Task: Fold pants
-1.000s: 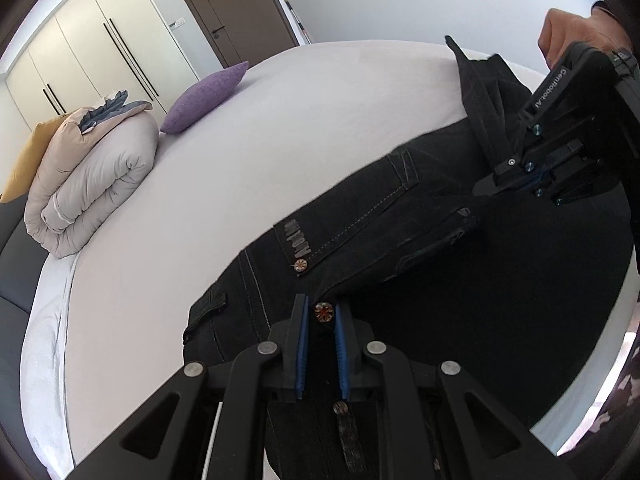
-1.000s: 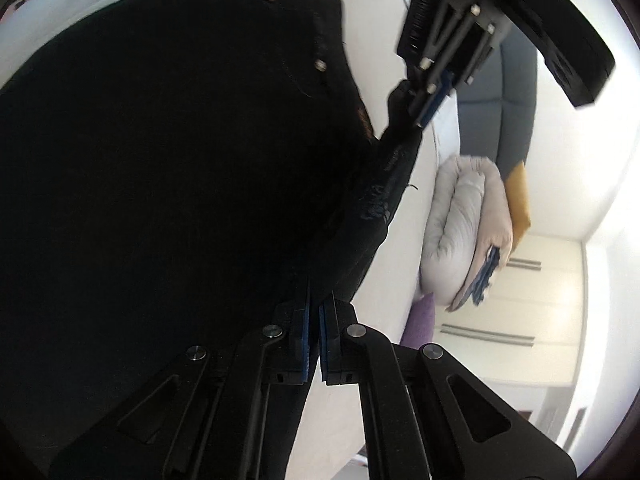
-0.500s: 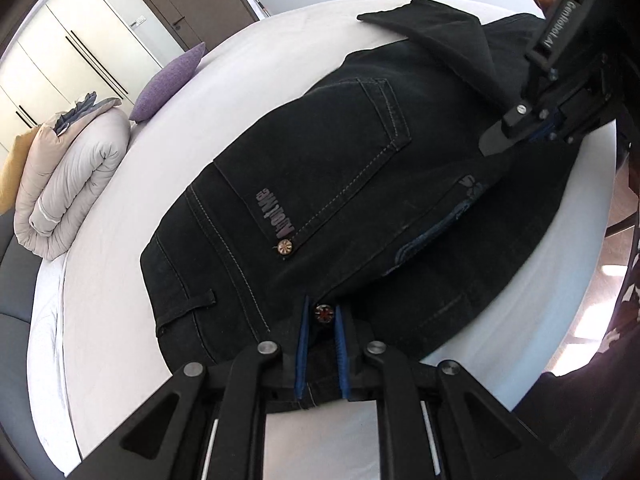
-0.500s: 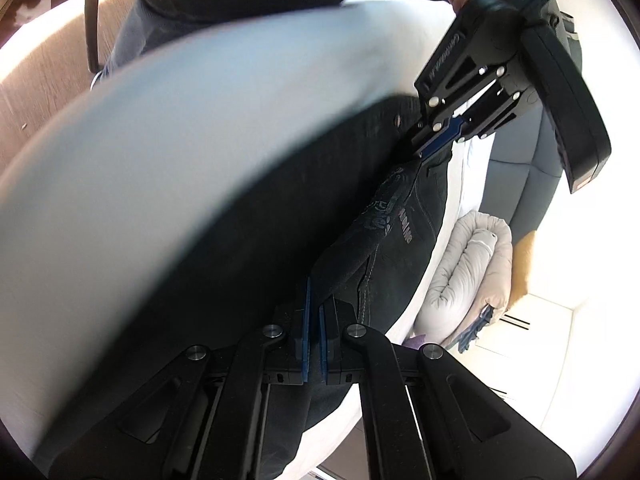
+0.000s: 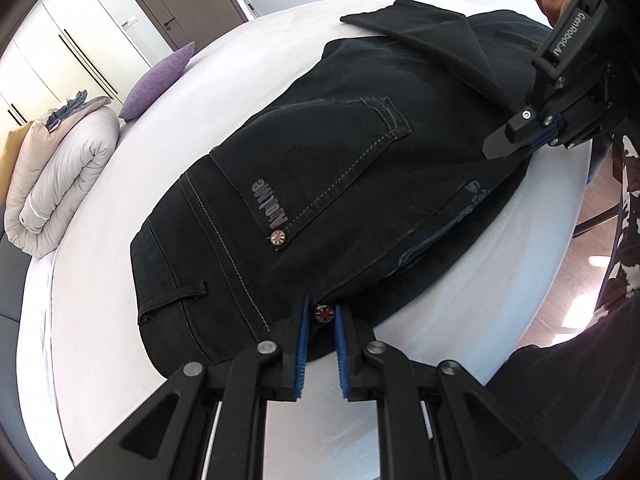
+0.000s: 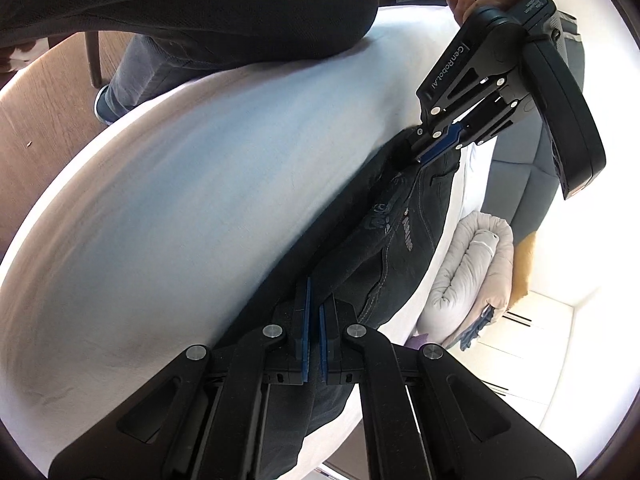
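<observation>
Black jeans (image 5: 340, 184) lie on the white bed (image 5: 100, 280), back pocket up, folded lengthwise. My left gripper (image 5: 322, 316) is shut on the waistband at the front button, near the bed's front edge. My right gripper (image 5: 516, 148) grips the jeans' folded edge at the right; in the right wrist view its blue pads (image 6: 306, 320) are closed on the dark cloth (image 6: 384, 248). The left gripper also shows in that view (image 6: 432, 152), clamped on the waistband. A pant leg end (image 5: 420, 20) lies folded back at the far side.
A rolled grey duvet (image 5: 60, 176) and a purple pillow (image 5: 160, 76) sit at the far left of the bed. The bed's edge (image 5: 560, 240) runs at the right, with wooden floor (image 6: 40, 120) and the person's legs (image 6: 200, 12) beyond it.
Both grippers have lowered the jeans onto the bed and drawn them toward the front edge. The cloth now lies flat and spread, where it hung lifted a second ago.
</observation>
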